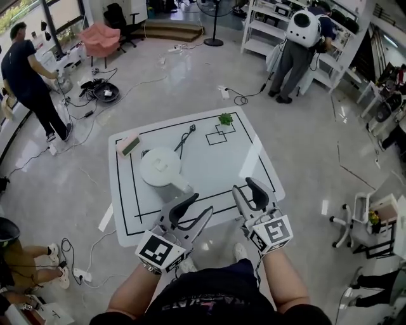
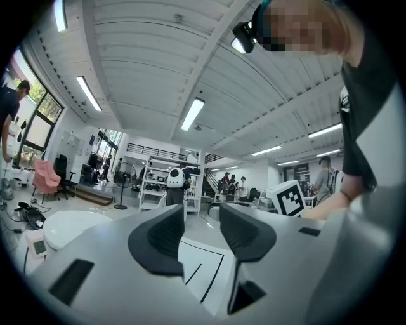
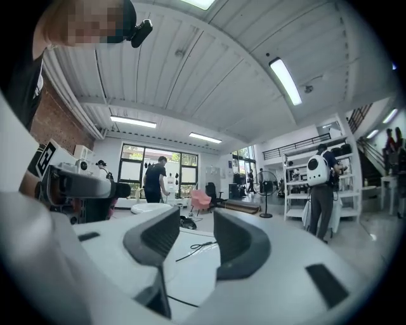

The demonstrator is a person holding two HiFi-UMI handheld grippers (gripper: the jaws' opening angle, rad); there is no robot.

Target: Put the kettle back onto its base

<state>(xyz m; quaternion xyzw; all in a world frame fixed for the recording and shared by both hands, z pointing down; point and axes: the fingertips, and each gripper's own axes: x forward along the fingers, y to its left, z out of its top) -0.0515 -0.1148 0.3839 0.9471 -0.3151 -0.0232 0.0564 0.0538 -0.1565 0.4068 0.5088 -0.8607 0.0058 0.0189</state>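
Counting one white kettle (image 1: 160, 166) standing left of centre on the worktop (image 1: 254, 159), plus one cable (image 1: 185, 139), one plant (image 1: 226, 119), one box (image 1: 127, 145). Left gripper (image 1: 193, 211) and right gripper (image 1: 249, 192) at the near edge, fingers partly apart, holding nothing.

We are in a large open robotics lab, more workshop hall than office. A white table (image 1: 216, 166) marked out with black lines stands in the middle of a polished grey floor (image 1: 304, 146), and power strips and cables (image 1: 238, 98) trail across that floor. White shelving (image 1: 263, 28) fills the floor's far right corner, where a person carrying a white pack (image 1: 303, 28) works. Another person (image 1: 28, 73) stands at the floor's left edge. A pedestal fan (image 1: 214, 19), a pink armchair (image 1: 100, 38) and low steps (image 1: 168, 30) line the far edge. Overhead we see a ribbed ceiling (image 2: 139, 70) with strip lights (image 2: 192, 113), tall windows (image 3: 136, 170) and a mezzanine railing (image 3: 298, 149).
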